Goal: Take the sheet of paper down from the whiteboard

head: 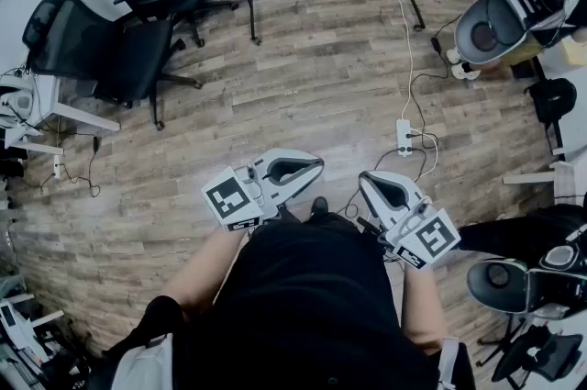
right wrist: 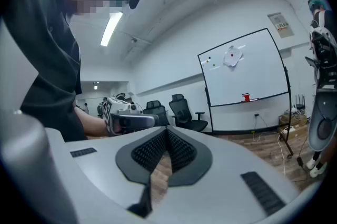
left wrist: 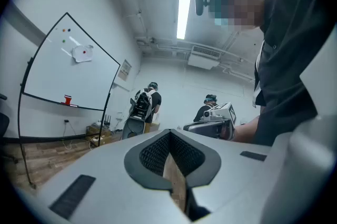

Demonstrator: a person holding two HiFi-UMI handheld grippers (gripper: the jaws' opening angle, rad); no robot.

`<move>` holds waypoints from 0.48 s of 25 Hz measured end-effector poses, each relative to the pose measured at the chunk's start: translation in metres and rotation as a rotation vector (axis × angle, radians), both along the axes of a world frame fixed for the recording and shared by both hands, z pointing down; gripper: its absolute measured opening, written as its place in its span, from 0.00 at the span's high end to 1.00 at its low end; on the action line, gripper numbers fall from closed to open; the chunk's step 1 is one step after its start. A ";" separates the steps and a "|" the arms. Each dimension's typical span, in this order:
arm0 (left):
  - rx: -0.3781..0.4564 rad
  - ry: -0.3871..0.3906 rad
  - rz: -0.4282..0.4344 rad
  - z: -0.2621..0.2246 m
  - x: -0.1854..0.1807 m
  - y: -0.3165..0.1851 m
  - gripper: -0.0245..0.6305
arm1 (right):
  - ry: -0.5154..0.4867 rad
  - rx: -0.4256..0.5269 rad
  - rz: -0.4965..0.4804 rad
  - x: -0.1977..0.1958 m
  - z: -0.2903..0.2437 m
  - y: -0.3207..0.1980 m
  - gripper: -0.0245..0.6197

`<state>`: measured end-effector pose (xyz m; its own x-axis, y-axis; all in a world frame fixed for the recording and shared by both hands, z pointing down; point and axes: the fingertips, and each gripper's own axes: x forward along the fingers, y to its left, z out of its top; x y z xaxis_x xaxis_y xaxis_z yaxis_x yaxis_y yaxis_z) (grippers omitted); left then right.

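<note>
The room had a wood floor (head: 303, 76), black chairs (head: 138, 21) near the wall and a power strip (head: 404, 137) with trailing cables. The paper (right wrist: 232, 56) hung high on the whiteboard (right wrist: 253, 80), well apart from both grippers. The left gripper (head: 318, 166) and right gripper (head: 365, 180), held before the person's waist, had their jaws closed together on nothing.

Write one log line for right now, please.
step: not started | left gripper: shut, empty | right gripper: shut, empty | sheet of paper: on whiteboard, across the room
</note>
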<state>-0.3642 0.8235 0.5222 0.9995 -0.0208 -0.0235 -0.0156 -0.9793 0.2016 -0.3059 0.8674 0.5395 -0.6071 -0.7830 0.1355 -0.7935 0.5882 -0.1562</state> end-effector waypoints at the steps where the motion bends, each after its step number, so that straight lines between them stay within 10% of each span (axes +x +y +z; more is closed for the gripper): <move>1: 0.003 -0.007 0.010 0.000 0.009 0.005 0.95 | 0.013 -0.009 0.000 0.005 0.002 0.003 0.94; 12: -0.034 -0.064 0.029 0.018 0.056 0.020 0.95 | -0.095 -0.036 -0.060 0.049 0.025 0.001 0.93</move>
